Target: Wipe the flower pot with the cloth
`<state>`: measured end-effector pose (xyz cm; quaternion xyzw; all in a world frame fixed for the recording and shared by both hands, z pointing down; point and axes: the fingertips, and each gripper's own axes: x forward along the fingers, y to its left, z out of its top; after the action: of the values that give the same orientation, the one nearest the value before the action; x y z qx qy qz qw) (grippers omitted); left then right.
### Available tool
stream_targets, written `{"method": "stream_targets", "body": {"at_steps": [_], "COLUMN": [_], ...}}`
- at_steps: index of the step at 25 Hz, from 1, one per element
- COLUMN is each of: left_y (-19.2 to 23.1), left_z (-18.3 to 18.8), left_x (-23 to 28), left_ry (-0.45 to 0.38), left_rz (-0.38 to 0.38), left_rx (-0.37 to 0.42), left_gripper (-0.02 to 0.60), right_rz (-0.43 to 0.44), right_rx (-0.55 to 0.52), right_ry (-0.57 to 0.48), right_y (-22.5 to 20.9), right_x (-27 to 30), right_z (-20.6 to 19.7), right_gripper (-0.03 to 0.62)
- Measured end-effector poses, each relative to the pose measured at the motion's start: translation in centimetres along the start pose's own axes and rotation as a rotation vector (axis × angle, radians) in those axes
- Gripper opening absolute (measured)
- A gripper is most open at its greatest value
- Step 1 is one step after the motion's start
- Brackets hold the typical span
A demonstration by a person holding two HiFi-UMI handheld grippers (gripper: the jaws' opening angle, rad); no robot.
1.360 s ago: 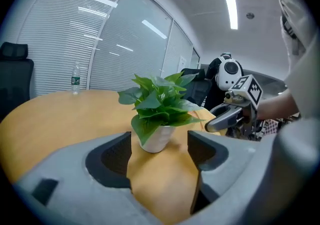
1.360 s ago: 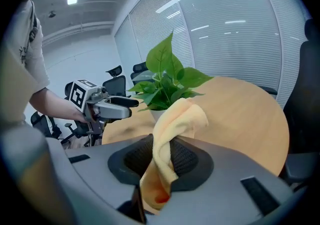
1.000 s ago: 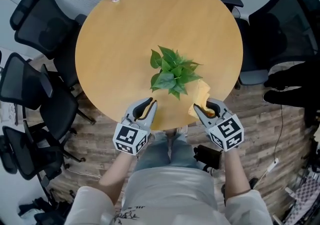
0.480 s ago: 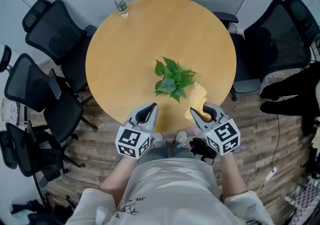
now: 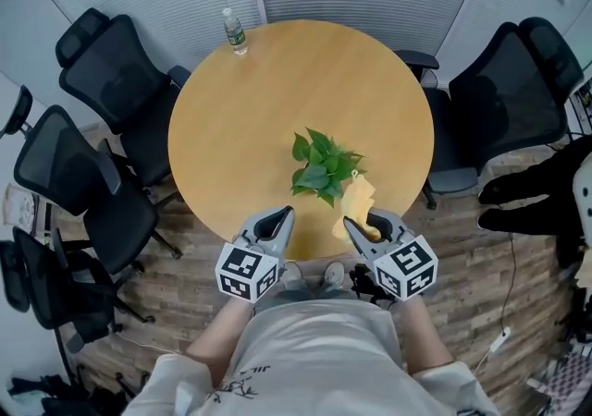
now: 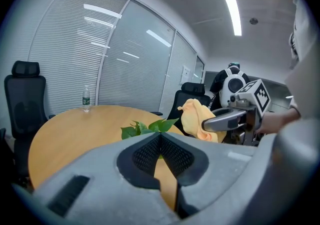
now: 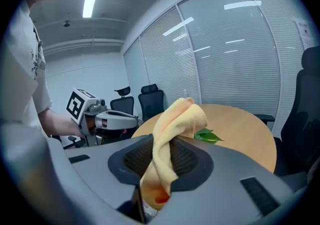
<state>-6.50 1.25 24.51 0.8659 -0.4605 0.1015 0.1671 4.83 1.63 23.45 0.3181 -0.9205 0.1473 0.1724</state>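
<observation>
- Toward the near edge of the round table [image 5: 277,91], the plant [image 5: 324,167] was seen standing, its flower pot hidden under the leaves.
- Just right of the leaves, the yellow cloth [image 5: 359,199] was clamped between the jaws of the right gripper [image 5: 355,223].
- The left gripper [image 5: 281,216] was held alongside, jaws pressed together on nothing.
- Both grippers were pointed forward and slightly downward, forearms stretched out from the body.

left tongs [image 6: 161,136] closed and empty, green leaves [image 6: 145,128] beyond — yellow cloth [image 6: 192,114] in right tongs [image 6: 210,123]
</observation>
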Motion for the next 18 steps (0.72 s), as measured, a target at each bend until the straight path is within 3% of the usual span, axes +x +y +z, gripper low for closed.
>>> {"method": "stream_targets", "body": {"at_steps": [18], "left_y": [-0.3], "left_z": [1.6], "left_x": [0.4], "left_ry": [-0.015], "left_rz": [-0.012], "left_rx": [0.036], "left_gripper": [0.011], "right_rz": [0.002], "right_rx": [-0.001], "right_ry": [-0.029], "right_y": [1.0], "right_x": [0.8], "right_z": [1.3], "right_gripper": [0.083]}}
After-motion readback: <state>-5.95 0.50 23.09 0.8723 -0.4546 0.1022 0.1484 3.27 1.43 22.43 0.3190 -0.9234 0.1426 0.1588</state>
